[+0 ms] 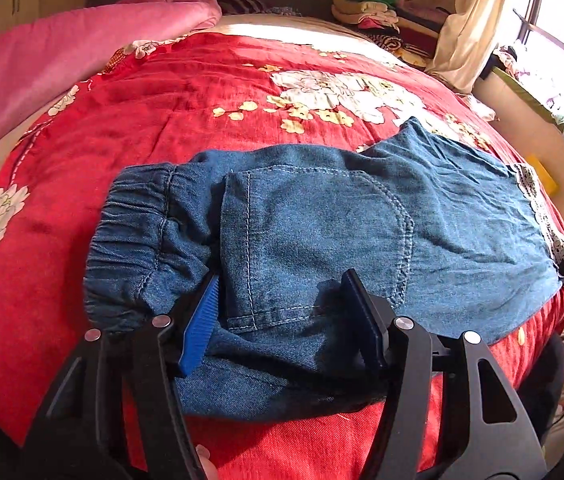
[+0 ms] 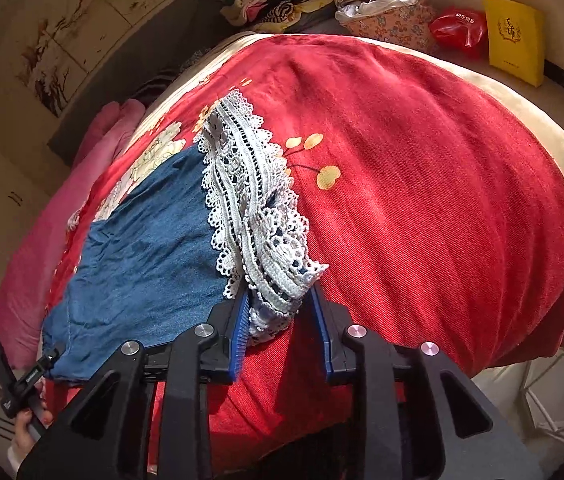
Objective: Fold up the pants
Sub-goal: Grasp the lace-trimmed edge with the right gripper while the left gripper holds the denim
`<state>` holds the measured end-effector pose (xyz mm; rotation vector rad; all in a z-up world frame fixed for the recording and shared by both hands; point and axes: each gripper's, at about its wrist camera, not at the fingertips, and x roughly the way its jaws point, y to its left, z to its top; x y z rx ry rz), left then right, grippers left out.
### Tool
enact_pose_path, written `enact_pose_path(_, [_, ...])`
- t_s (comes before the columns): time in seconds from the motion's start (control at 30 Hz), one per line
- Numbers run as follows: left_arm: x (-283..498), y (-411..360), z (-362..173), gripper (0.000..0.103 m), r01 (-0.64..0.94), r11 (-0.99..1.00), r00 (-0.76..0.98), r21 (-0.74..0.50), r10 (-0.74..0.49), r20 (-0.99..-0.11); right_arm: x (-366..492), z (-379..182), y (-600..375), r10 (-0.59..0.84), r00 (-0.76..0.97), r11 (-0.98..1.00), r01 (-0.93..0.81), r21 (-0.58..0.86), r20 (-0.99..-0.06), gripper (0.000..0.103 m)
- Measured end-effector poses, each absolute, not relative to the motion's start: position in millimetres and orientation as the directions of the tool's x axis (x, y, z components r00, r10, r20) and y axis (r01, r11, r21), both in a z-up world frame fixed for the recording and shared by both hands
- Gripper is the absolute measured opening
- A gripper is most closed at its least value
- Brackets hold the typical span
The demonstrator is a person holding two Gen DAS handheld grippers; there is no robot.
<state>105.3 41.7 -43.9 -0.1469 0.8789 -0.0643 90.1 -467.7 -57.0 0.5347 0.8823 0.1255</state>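
Blue denim pants with an elastic waistband and white lace hems lie flat on a red floral bedspread. My left gripper is open, its jaws astride the near edge of the pants by the back pocket. In the right wrist view the pants end in the lace hem. My right gripper is open around the near corner of that lace hem, which lies between the jaws.
A pink quilt lies along the far left of the bed. Folded clothes are piled at the head. A window is on the right. A yellow packet and a red bag lie beyond the bed.
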Motion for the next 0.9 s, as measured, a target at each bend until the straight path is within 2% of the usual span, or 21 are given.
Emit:
enact_pose_path(0.1, [91.7,41.1,-19.1,0.069,0.013,0.98,0.671,-0.199,-0.156,-0.725,78.0,-39.4,-474.7,0.25,0.68,0.884,0.131,0.449,-0.69,0.039])
enact_pose_path(0.2, [85.8,34.6,4.5,0.07,0.034,0.984,0.713,-0.174,-0.146,-0.686,67.7,-16.6,-475.9,0.186,0.731,0.908,0.127,0.399,-0.657,0.043])
enact_pose_path(0.3, [92.6,23.5,15.1,0.072,0.066,0.978,0.717,-0.196,-0.183,-0.672,64.6,1.9,-461.7,0.218,0.759,0.922,0.045,0.383,-0.614,0.051])
enact_pose_path(0.43, [115.0,-5.7,14.2,0.073,0.14,0.969,0.689,-0.205,-0.244,-0.683,76.4,12.5,-428.9,0.295,0.747,0.931,-0.084,0.355,-0.596,0.052])
enact_pose_path(0.6, [156.7,-50.1,6.9,0.073,0.235,0.938,0.632,-0.254,-0.346,-0.693,124.4,16.7,-392.3,0.312,0.716,0.945,-0.165,0.283,-0.625,0.052])
enact_pose_path(0.77, [195.2,-91.2,-13.5,0.073,0.283,0.934,0.571,-0.216,-0.345,-0.745,187.7,1.9,-375.0,0.351,0.641,0.935,-0.2,0.292,-0.683,0.052])
enact_pose_path(0.9, [218.4,-108.5,-31.9,0.073,0.291,0.946,0.549,-0.139,-0.285,-0.786,222.8,-14.3,-371.7,0.351,0.597,0.935,-0.185,0.302,-0.721,0.052])
